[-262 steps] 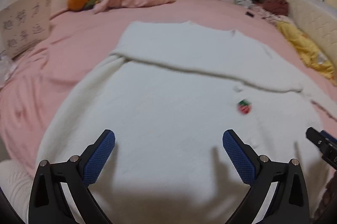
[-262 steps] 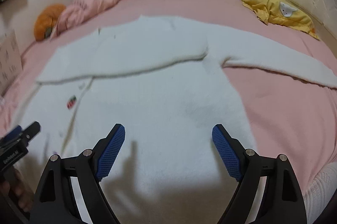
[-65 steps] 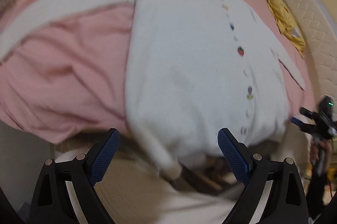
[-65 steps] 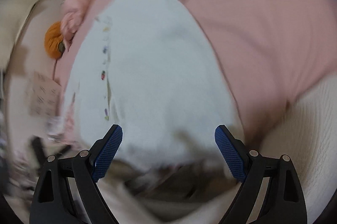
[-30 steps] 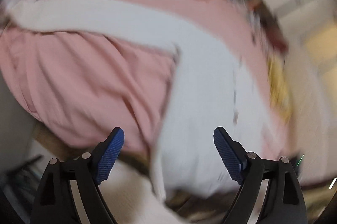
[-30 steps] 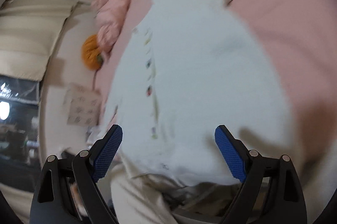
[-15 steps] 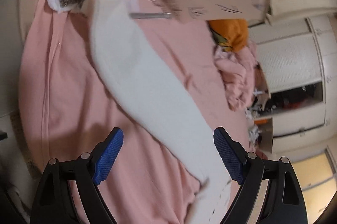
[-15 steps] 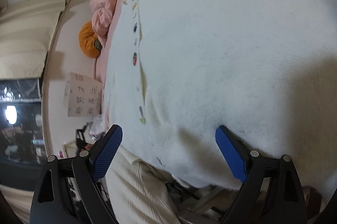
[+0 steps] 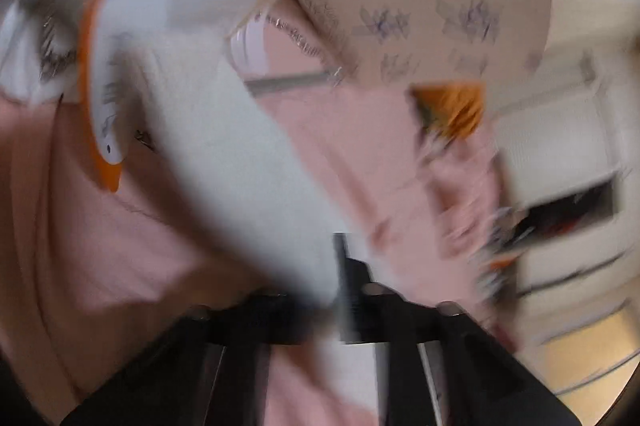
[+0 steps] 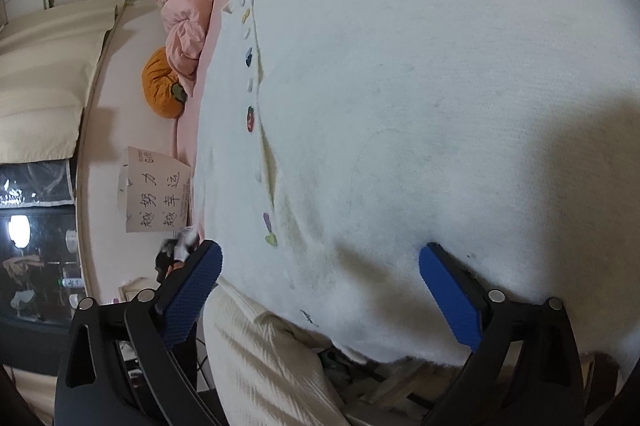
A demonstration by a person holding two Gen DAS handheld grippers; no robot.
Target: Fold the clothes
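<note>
Pink bedding (image 9: pixel 120 266) lay under a white cardigan (image 10: pixel 420 106) spread flat with its buttons up, ready for folding. Left gripper (image 9: pixel 340 290), blurred, seemed pressed together on the sleeve (image 9: pixel 224 146), probably to carry it across the body. Right gripper (image 10: pixel 320 290) hovered spread wide over the hem, holding nothing, perhaps to steady the cloth.

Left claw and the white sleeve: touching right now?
Touching. The left wrist view, though blurred, shows the left claw closed together with the white sleeve running straight into the pinch.
</note>
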